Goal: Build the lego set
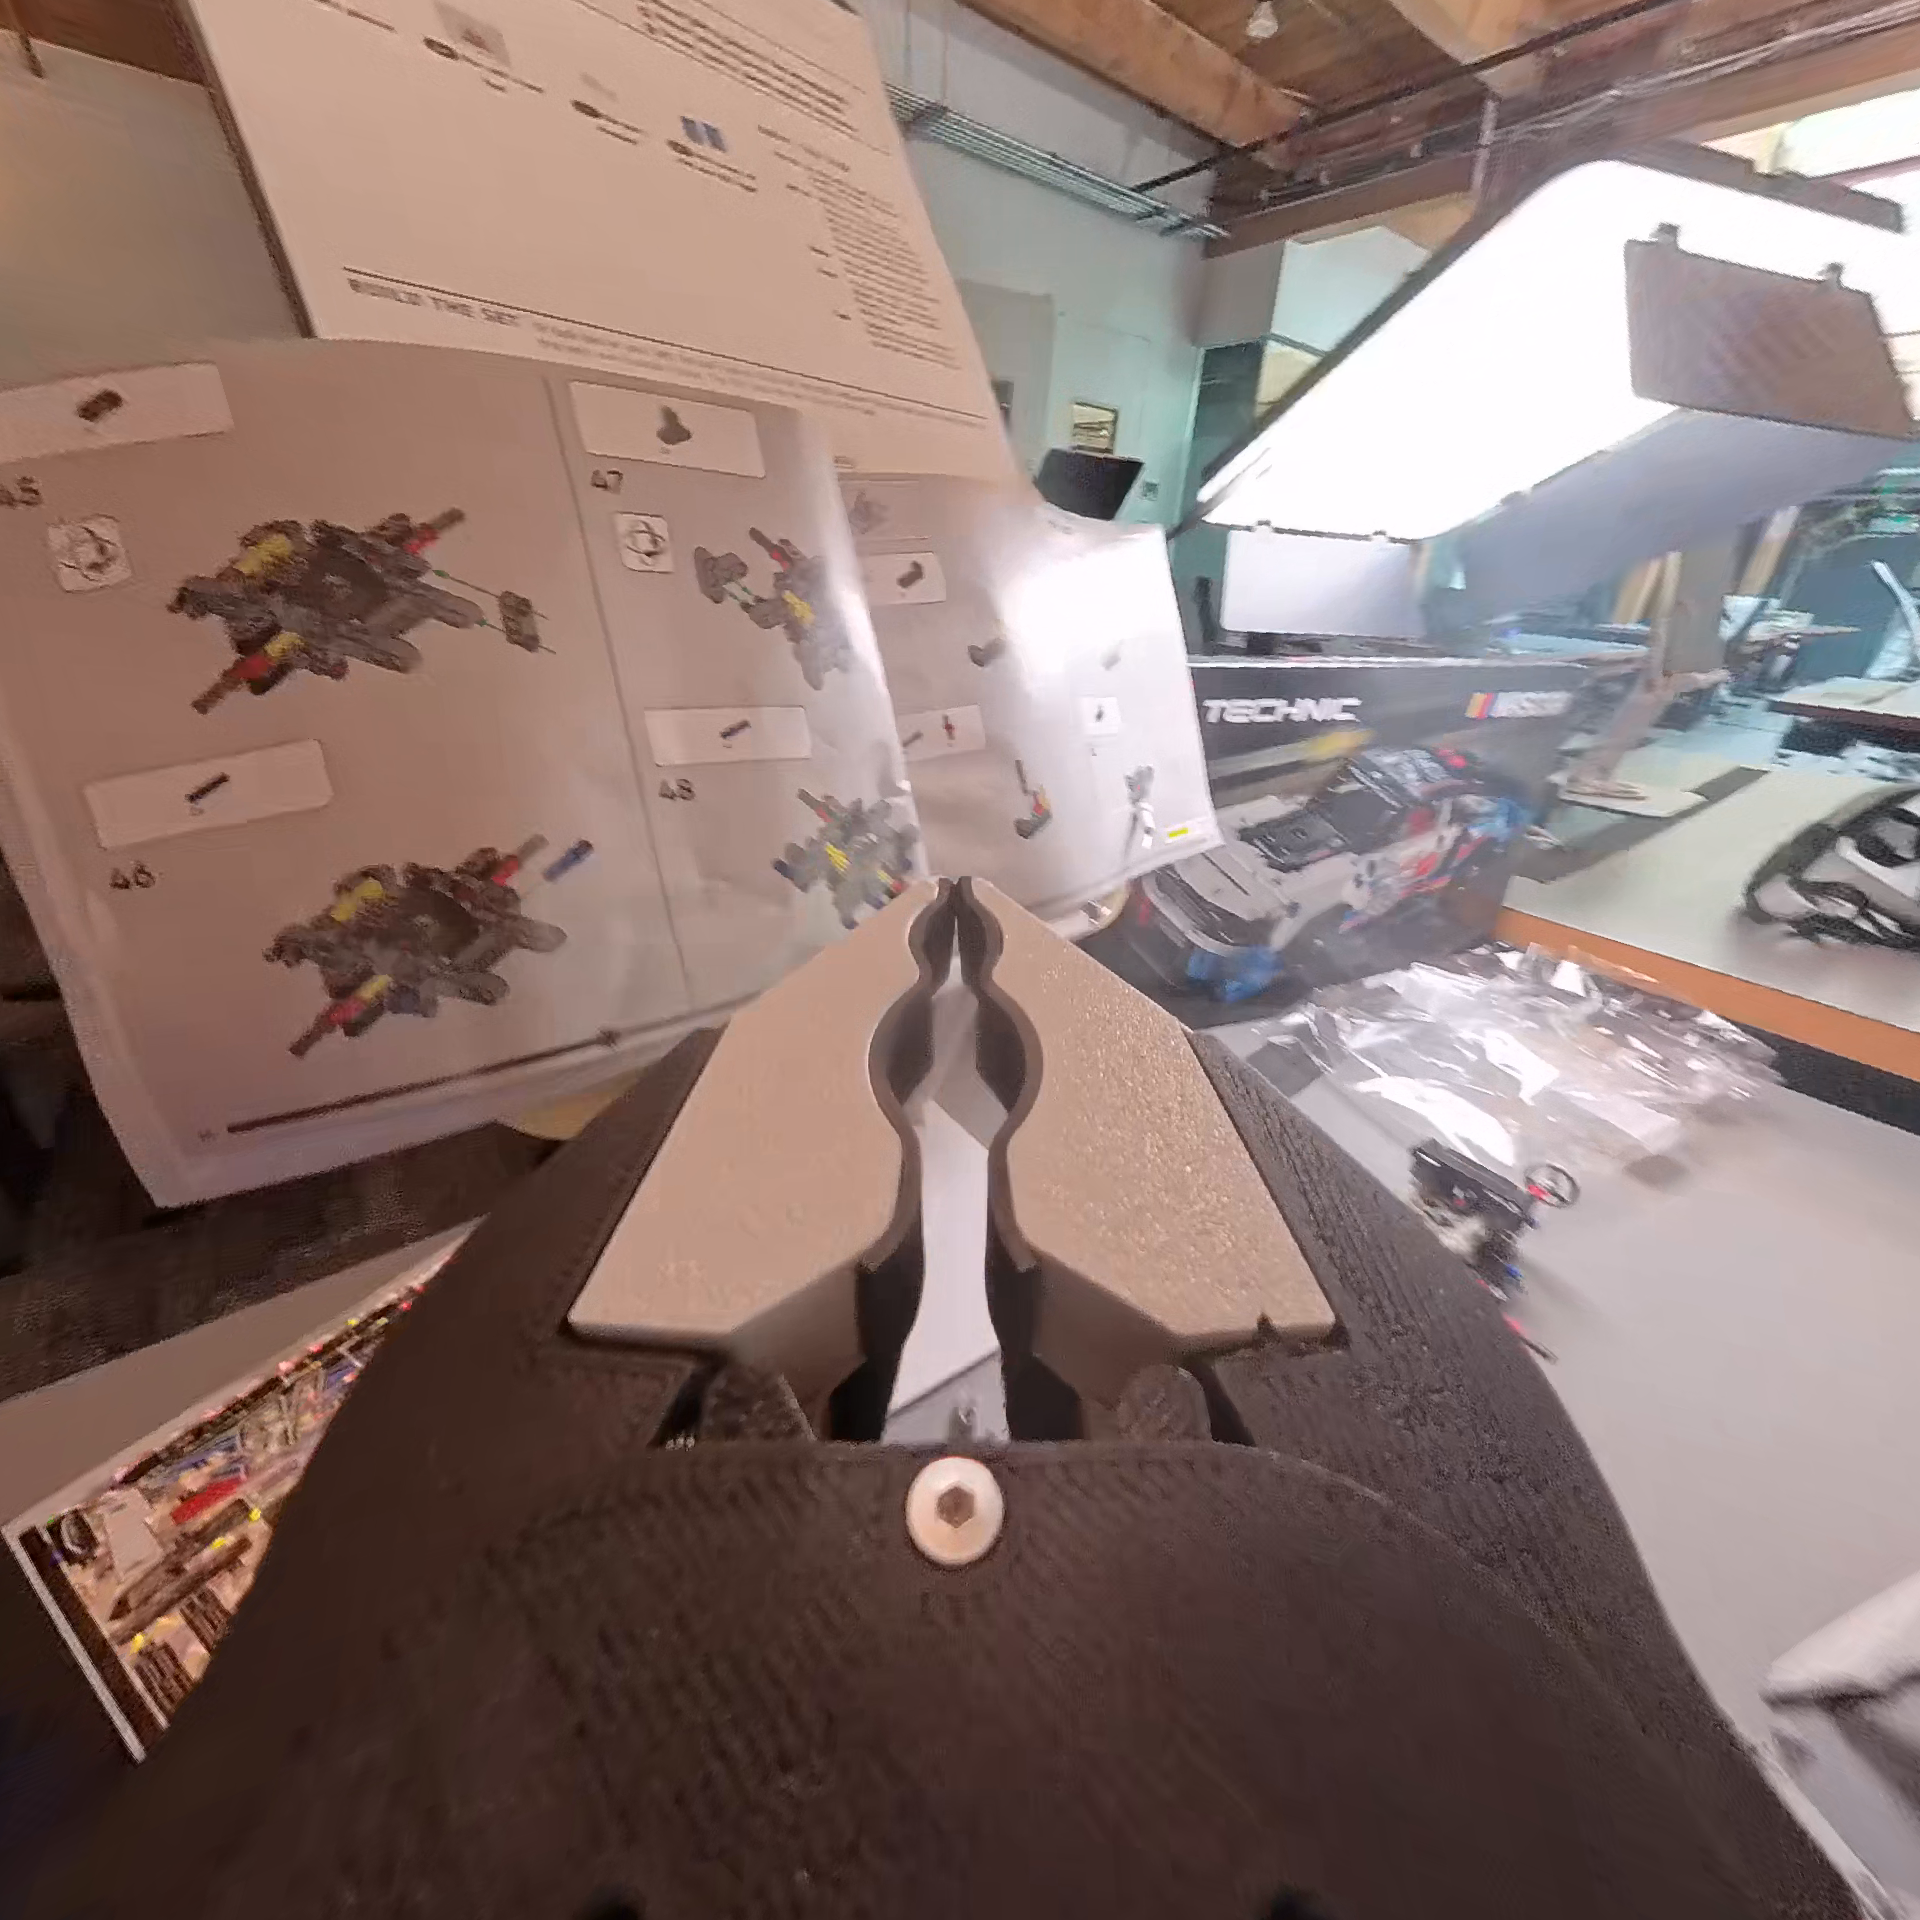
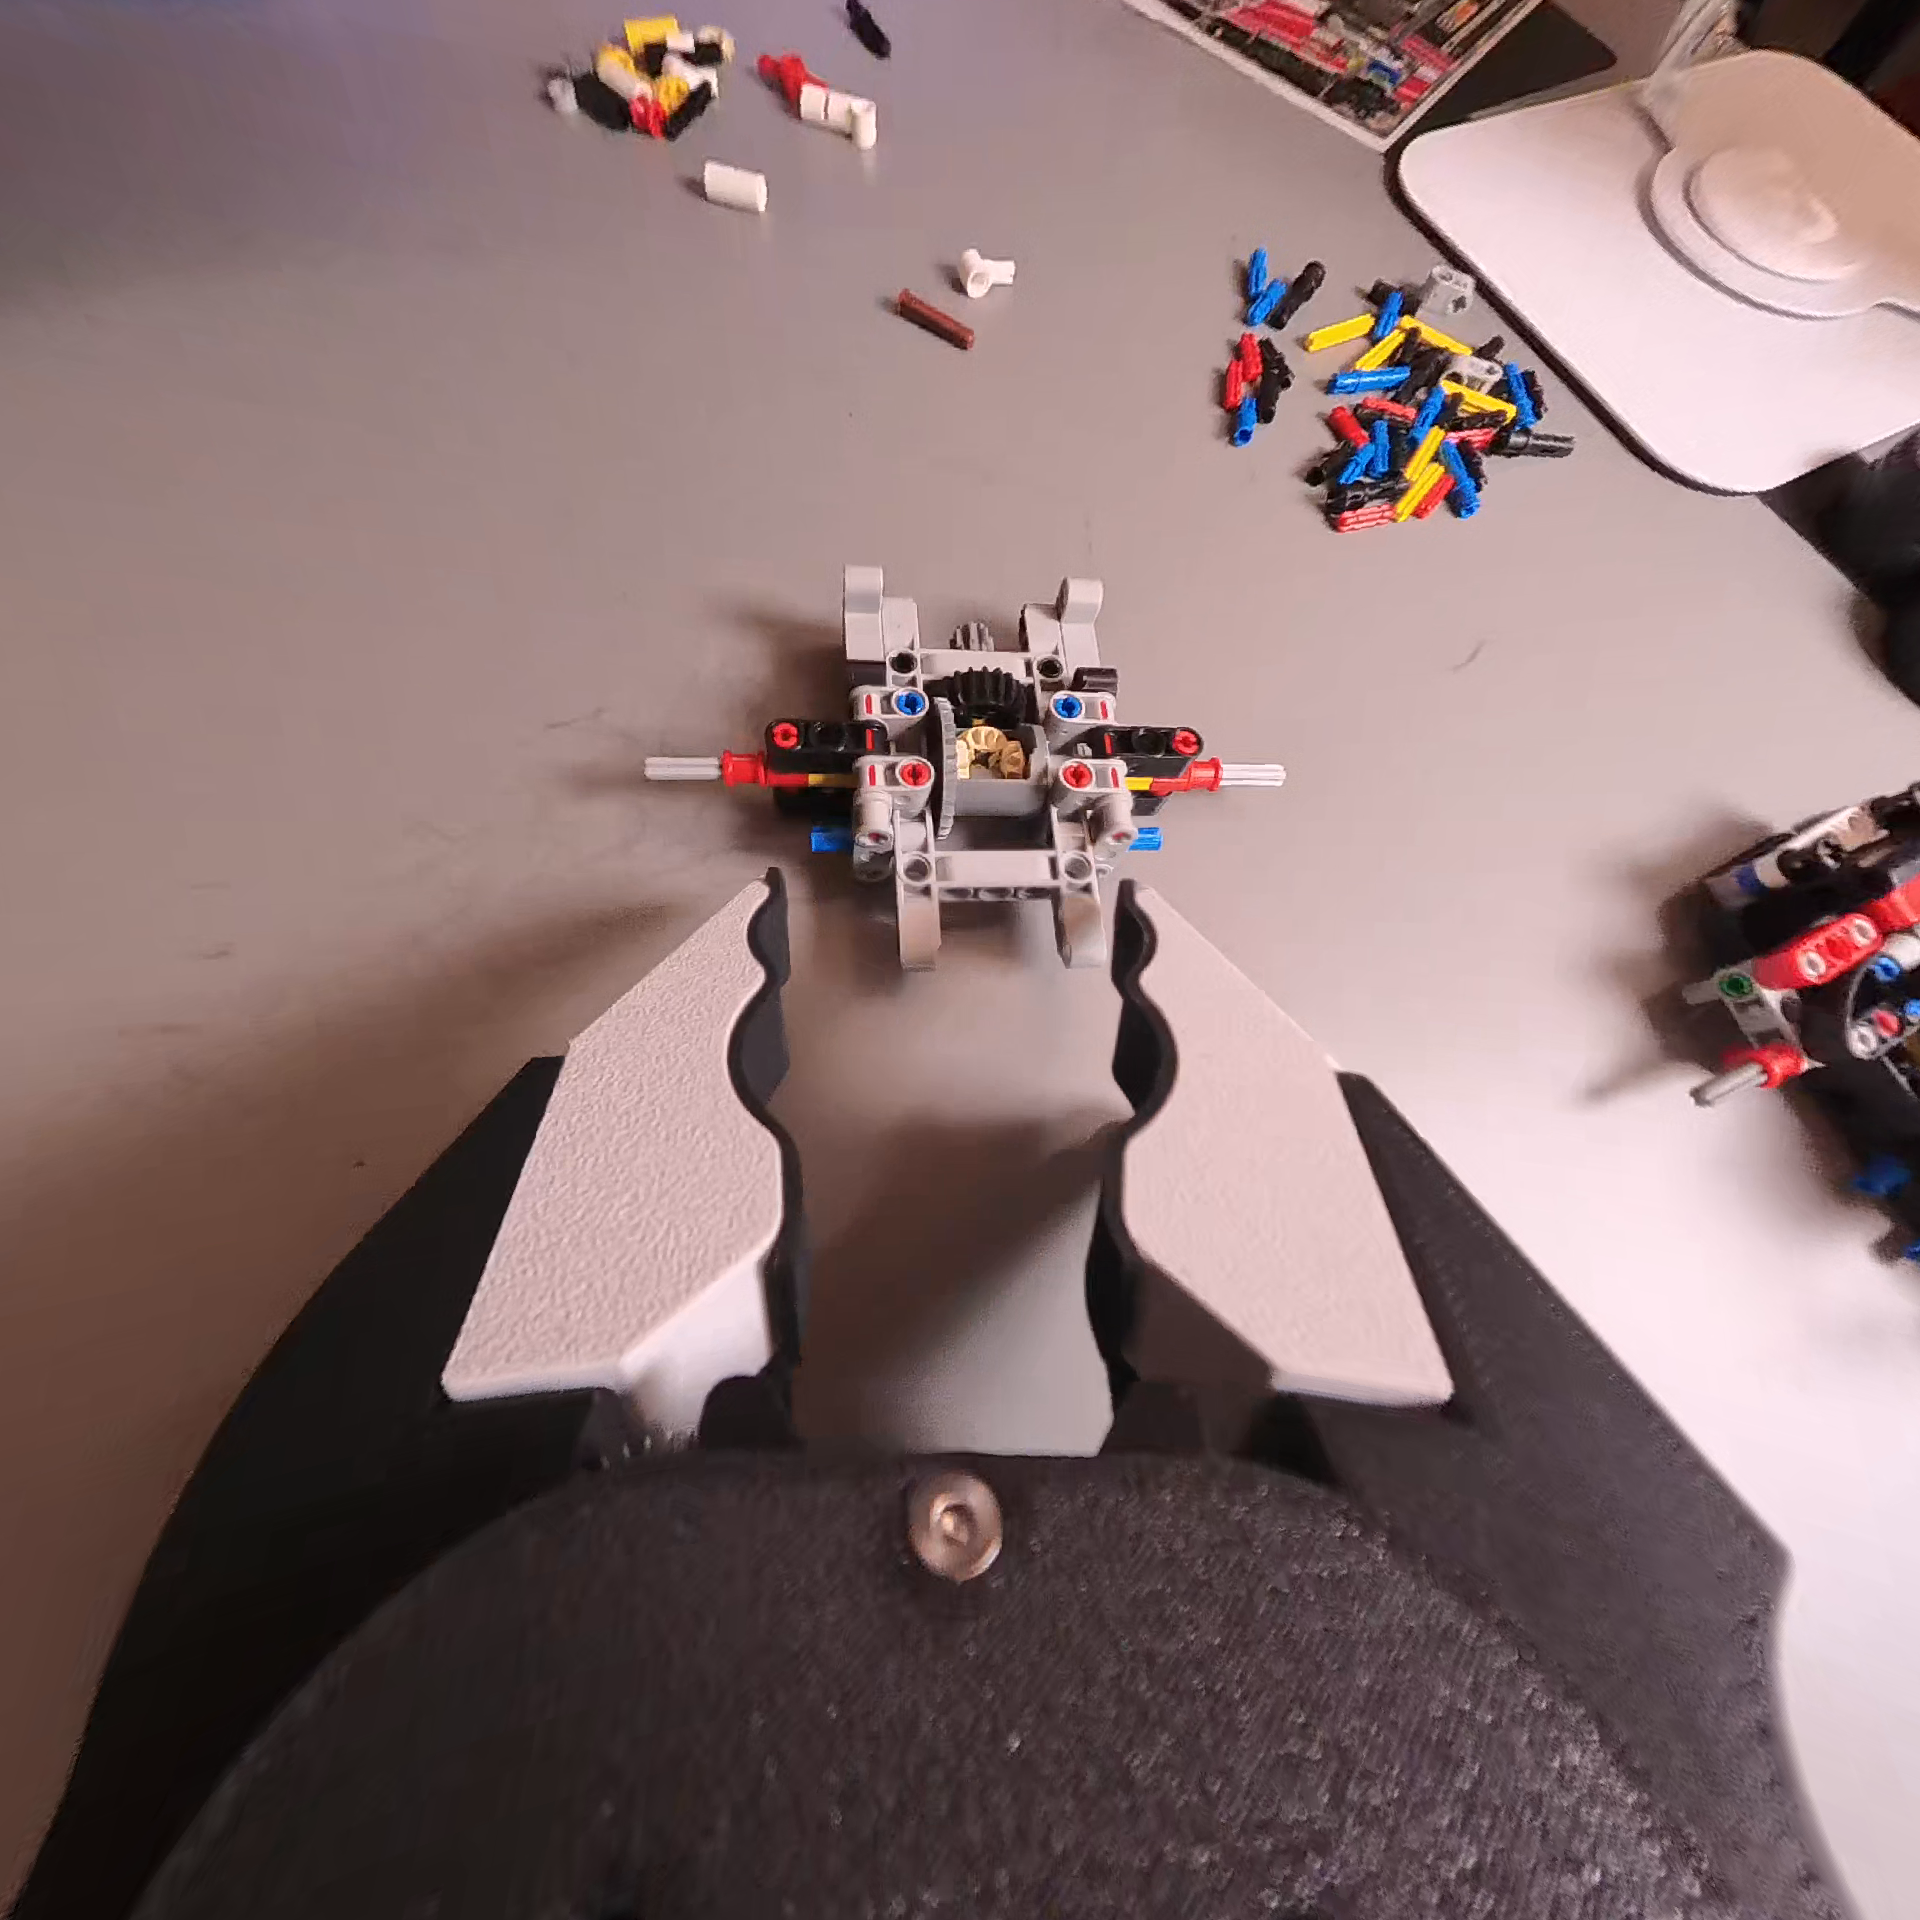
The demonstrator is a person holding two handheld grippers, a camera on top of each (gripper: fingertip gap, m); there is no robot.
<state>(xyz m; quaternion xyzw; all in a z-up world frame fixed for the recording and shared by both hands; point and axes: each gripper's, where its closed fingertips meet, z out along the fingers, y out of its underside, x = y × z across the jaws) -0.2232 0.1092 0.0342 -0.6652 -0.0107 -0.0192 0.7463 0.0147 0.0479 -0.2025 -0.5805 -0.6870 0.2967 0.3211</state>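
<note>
Right gripper (image 2: 951,904) hangs over the grey table (image 2: 364,520), jaws wide apart, nothing between the pads. Just past its tips sits a grey brick-built axle assembly (image 2: 971,769), flat on the table; its two curved grey legs reach toward the gap but the pads aren't touching them. White axle ends stick out left and right w/ red bushes; a tan gear sits in the middle.

To the right, near the frame edge, a second, partly built black/red assembly (image 2: 1829,987), well apart from the first. Farther back on the right: pile of blue, yellow, red & black pins (image 2: 1403,416), beside a white stand base (image 2: 1662,239). Mid-far: brown axle piece (image 2: 935,318) and small white connector (image 2: 982,272). Far left: cluster of yellow, white, black bits (image 2: 649,73).

Left gripper (image 1: 957,885) is up off the table, fingertips pressed together, tips bare. Beyond it, open instruction booklet (image 1: 416,675) standing upright; view is blurred, so probably propped against the larger printed sheet (image 1: 582,187) behind. Right of that, the set's box (image 1: 1382,790), w/ crinkled clear plastic bags (image 1: 1507,1039) in front.
</note>
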